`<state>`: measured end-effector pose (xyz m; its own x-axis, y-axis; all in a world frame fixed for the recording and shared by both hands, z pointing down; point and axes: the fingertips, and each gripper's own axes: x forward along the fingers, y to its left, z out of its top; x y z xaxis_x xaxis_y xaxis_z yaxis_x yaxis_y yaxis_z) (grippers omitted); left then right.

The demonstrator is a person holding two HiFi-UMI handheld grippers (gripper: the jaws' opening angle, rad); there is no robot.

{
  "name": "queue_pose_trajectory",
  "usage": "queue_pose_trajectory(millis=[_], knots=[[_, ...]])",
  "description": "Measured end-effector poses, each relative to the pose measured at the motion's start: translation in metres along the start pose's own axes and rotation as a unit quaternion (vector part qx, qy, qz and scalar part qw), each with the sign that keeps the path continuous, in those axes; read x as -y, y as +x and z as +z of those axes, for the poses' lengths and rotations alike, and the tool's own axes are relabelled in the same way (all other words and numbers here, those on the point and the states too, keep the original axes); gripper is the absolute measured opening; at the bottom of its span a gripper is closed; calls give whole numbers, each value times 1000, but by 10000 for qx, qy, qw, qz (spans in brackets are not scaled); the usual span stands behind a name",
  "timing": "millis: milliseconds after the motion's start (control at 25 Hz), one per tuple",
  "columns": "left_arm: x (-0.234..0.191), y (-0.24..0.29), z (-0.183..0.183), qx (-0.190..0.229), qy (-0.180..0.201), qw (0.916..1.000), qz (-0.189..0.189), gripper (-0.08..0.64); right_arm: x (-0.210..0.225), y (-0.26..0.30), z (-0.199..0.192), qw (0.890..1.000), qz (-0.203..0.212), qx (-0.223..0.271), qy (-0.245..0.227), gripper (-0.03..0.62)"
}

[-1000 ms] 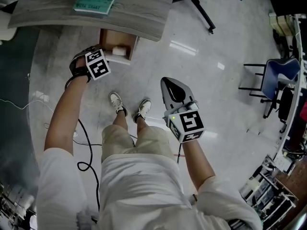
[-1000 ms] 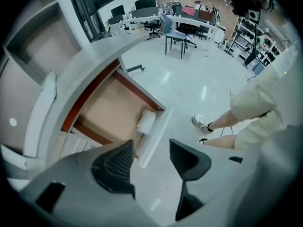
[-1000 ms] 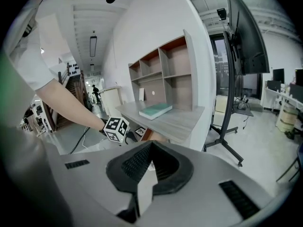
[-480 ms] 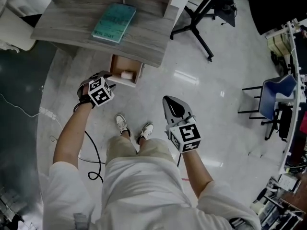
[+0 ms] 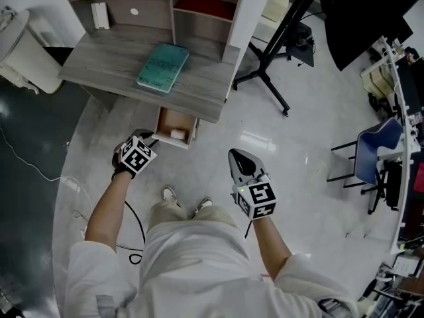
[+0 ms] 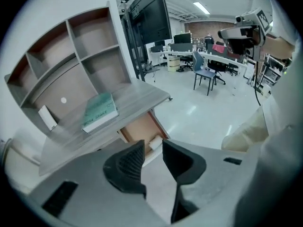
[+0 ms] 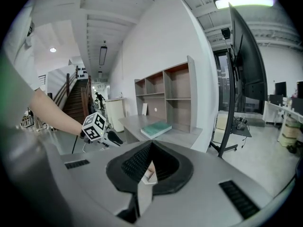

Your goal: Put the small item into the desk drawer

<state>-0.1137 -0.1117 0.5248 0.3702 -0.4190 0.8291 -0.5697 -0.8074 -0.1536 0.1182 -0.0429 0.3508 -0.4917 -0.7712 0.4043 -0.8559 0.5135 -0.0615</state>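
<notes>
**One open drawer, one small item, two hand-held grippers.**
The single small white item [image 5: 177, 134] lies inside the one open drawer [image 5: 171, 119] under the desk [image 5: 119, 71], which bears one teal book [image 5: 163, 66]. Left gripper [image 5: 147, 136]: jaws apart, just been closing, nothing between them. Right gripper [image 5: 234, 154]: jaws together at the tips.

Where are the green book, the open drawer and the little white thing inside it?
green book [image 5: 163, 67], head view, middle of cover
drawer [image 5: 173, 119], head view, bare wooden bottom
small white item [image 5: 177, 134], head view, its middle
</notes>
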Motion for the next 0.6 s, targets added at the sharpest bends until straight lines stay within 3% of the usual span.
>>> queue_pose_trajectory(millis=[120, 280, 440, 600], knots=[[-1, -13, 8, 168, -66, 9998, 91, 111, 4, 2, 10, 9999, -13, 35, -110, -3], [-14, -34, 19, 491, -313, 9978, 302, 28, 8, 5, 30, 9997, -13, 162, -203, -3], [-33, -62, 34, 880, -796, 9915, 540, 8, 3, 14, 50, 9993, 60, 327, -176, -3], [-45, -82, 47, 1239, -980, 9856, 607, 6, -5, 22, 69, 9991, 111, 386, -155, -3]])
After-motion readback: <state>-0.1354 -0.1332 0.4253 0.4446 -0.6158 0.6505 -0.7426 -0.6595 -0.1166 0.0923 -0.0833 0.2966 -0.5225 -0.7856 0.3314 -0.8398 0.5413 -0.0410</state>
